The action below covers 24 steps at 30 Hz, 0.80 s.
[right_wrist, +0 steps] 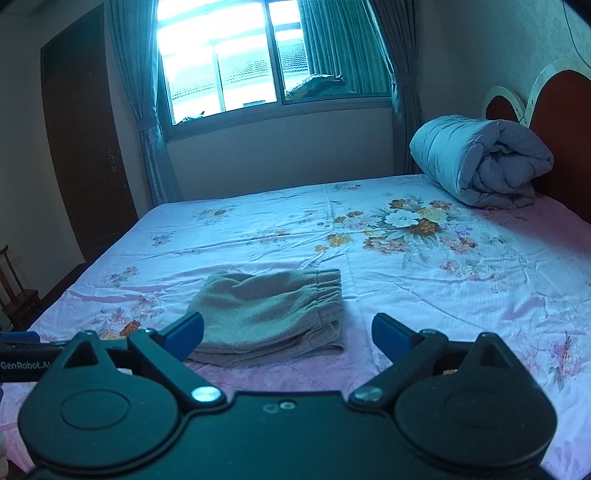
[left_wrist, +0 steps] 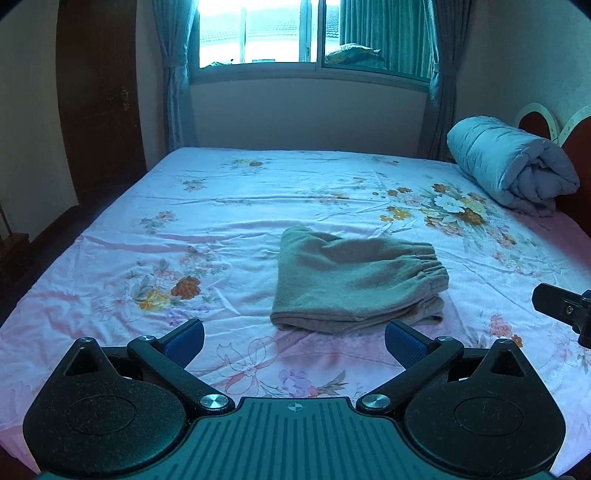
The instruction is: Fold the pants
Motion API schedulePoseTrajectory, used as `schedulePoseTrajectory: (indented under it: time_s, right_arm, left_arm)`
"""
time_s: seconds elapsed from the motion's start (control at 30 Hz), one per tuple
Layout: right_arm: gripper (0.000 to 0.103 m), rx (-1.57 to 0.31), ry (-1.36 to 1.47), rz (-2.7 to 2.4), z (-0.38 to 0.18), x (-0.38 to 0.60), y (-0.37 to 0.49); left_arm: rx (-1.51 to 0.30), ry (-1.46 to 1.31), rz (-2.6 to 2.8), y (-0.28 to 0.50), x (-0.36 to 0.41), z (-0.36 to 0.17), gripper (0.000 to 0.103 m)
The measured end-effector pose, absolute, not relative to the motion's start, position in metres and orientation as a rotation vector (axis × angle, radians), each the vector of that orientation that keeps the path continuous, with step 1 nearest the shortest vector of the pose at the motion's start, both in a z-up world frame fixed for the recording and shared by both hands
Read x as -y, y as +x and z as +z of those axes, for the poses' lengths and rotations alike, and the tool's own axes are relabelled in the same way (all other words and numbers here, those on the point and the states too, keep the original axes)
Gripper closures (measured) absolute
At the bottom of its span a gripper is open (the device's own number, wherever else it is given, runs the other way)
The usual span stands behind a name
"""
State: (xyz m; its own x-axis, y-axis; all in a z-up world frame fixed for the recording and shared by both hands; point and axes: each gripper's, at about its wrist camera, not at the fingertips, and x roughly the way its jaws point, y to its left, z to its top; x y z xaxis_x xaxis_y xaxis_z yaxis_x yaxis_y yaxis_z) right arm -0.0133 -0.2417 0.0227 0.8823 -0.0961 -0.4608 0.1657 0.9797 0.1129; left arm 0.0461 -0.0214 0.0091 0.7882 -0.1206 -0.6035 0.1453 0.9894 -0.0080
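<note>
Grey-brown pants (left_wrist: 354,286) lie folded into a compact bundle on the floral bed sheet (left_wrist: 229,206), their elastic waistband at the right side. My left gripper (left_wrist: 294,338) is open just short of the bundle's near edge, nothing between its blue pads. In the right wrist view the same pants (right_wrist: 269,317) sit ahead and left of centre. My right gripper (right_wrist: 288,332) is open too, its left fingertip (right_wrist: 184,332) in front of the bundle's near left corner. The right gripper's black body (left_wrist: 565,308) shows at the right edge of the left wrist view.
A rolled blue-grey quilt (right_wrist: 480,162) rests against the red headboard (right_wrist: 565,122) at the far right of the bed. A window with curtains (left_wrist: 295,33) is behind the bed, a dark wooden door (right_wrist: 81,140) to the left, and a wooden chair (right_wrist: 14,295) by the bed's left side.
</note>
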Motion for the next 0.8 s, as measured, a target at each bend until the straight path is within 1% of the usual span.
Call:
schedulePoseTrajectory:
  time_s: [0.8]
  right_arm:
    - [0.011,-0.474,0.149,-0.137,0.0205,0.2405,-0.0085]
  left_arm:
    - [-0.637,0.053,-0.113,0.0468,0.0247,0.008,0.0]
